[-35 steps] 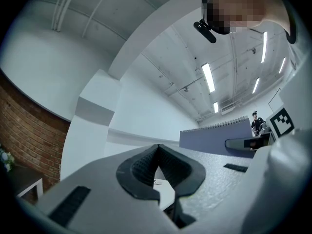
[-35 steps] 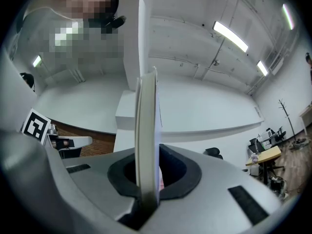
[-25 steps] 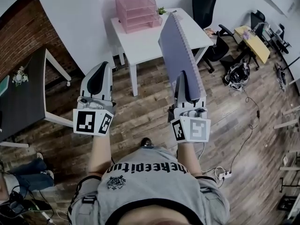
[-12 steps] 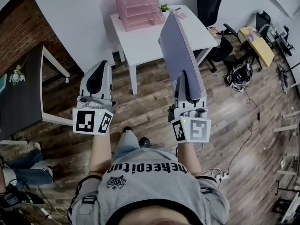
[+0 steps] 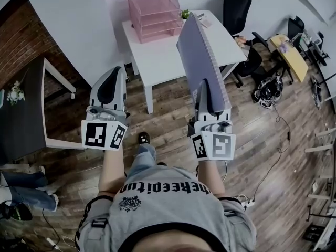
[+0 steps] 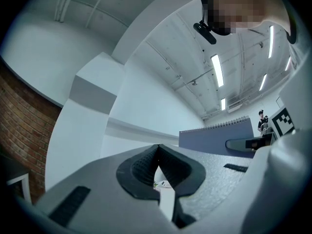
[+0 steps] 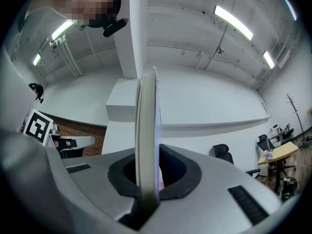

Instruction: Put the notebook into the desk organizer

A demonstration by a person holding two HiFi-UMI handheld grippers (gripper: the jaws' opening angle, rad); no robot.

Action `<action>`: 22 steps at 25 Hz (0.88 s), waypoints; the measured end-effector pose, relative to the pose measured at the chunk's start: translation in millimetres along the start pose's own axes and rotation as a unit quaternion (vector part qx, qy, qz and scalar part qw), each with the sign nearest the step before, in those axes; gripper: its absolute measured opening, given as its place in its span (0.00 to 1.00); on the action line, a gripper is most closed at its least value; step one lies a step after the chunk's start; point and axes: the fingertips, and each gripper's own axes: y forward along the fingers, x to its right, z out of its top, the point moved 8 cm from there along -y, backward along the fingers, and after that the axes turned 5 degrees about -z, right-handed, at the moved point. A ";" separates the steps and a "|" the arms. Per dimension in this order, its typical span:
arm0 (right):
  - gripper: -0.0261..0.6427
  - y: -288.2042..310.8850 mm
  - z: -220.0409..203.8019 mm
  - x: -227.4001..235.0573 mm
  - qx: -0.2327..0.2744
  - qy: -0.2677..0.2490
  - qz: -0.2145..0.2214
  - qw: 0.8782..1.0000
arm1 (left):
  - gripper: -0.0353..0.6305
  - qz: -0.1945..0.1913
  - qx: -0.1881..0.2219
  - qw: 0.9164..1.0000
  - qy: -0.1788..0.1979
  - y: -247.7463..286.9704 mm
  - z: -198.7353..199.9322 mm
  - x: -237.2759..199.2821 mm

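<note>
Two grippers are out in front of the person, side by side, both aimed toward the white table.

The right gripper has its jaws nearly closed and pinches the notebook by its near edge. The notebook is grey-purple w/ a spiral binding. It's held on edge and sticks up and forward from the jaws, one cover facing the left gripper's side. In the right gripper view it runs as a thin pale slab straight up btwn the two dark pads, clamped low down where the pads close in on it.

The left gripper has nothing in it. Its own view shows the pad tips pressed together, w/ only a small gap lower down btwn the pads and a bit of table showing through. The notebook sits off to this gripper's right, spiral edge on top, not touching it.

The desk organizer is pink stacked trays at the far end of the table. It's ahead of both grippers, btwn their two lines, and well apart from either set of jaws. The notebook's far end reaches toward it but stays apart from it. A black office chair stands beyond the table, ahead and to the right of the right gripper.
</note>
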 end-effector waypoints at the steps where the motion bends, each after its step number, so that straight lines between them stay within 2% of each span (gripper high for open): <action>1: 0.08 9.6 -2.2 0.7 0.000 0.000 -0.001 1.000 | 0.06 -0.001 0.000 1.000 0.000 8.1 -1.9 -5.7; 22: 0.08 198.7 -49.8 -27.5 0.009 -0.001 -0.024 1.000 | 0.06 -0.033 0.003 0.999 -0.004 145.9 -41.5 -155.7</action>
